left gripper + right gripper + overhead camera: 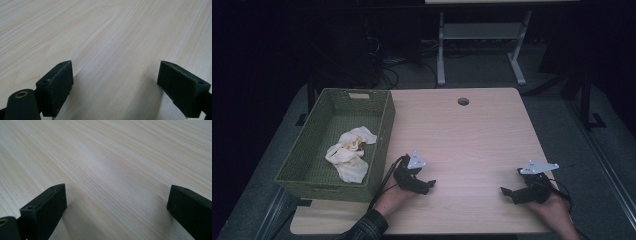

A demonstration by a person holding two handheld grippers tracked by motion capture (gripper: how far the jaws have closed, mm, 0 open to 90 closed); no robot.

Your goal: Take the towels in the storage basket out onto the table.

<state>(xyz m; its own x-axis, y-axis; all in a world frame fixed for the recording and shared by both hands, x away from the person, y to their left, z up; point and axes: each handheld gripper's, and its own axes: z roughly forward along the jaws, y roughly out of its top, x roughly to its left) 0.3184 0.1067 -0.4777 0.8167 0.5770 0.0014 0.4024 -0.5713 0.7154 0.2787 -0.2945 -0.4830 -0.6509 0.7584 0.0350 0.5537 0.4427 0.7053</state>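
While both hand-held grippers (430, 186) (507, 192) spread, pale wood table (472, 135) bare; dark floor (477, 65) beyond.

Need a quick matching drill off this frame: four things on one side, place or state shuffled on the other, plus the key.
Things:
1. cloth
2. basket
3. left claw
4. round hole

Places or states:
A. open, over bare wood near the basket
B. crumpled, inside the basket
C. far edge of the table
D. green, on the table's left side

Pairs: 1-B, 2-D, 3-A, 4-C
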